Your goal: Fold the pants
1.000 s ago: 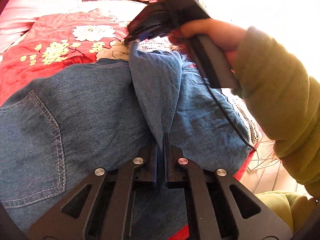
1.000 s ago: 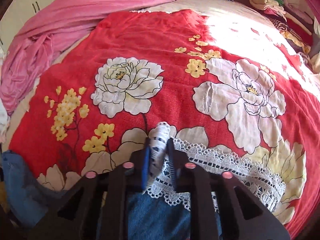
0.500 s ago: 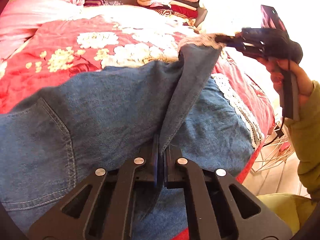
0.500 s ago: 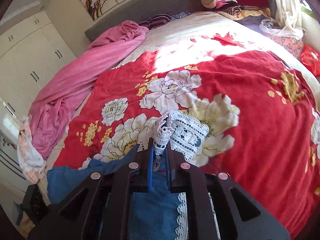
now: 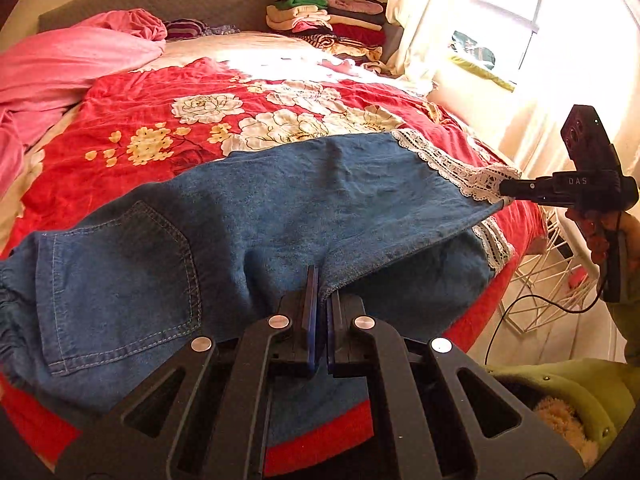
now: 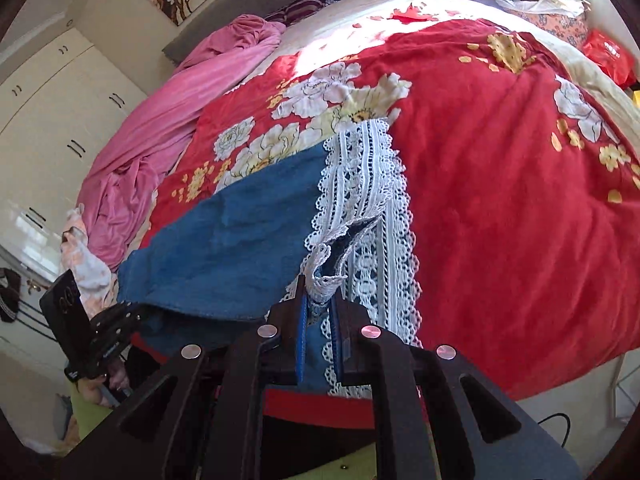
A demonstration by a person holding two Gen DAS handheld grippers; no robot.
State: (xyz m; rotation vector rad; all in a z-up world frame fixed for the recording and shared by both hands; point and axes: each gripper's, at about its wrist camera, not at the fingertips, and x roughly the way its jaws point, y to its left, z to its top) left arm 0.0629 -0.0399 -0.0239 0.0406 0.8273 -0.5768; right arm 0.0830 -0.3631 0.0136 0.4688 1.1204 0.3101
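Observation:
Blue denim pants [image 5: 280, 208] with white lace hems [image 5: 452, 168] lie on a red flowered bedspread [image 5: 160, 136]. A back pocket [image 5: 120, 280] shows at the left. My left gripper [image 5: 320, 292] is shut on the near edge of the upper leg around mid-length. My right gripper [image 6: 320, 300] is shut on the lace hem [image 6: 360, 184] of that leg, and shows at the right in the left wrist view [image 5: 506, 192]. The upper leg is held stretched and lifted over the lower leg [image 5: 432, 276]. The left gripper shows at lower left in the right wrist view [image 6: 132, 316].
A pink blanket [image 5: 60, 72] is bunched at the far left of the bed. Folded clothes [image 5: 328, 12] are stacked by the headboard. A white wire rack [image 5: 548, 272] stands on the floor by the bed's right edge. White wardrobes [image 6: 48, 128] line the wall.
My right gripper has pulled the lace hem out to the right and back toward the bed edge, drawing the upper leg out flat and taut. My left gripper has kept its hold.

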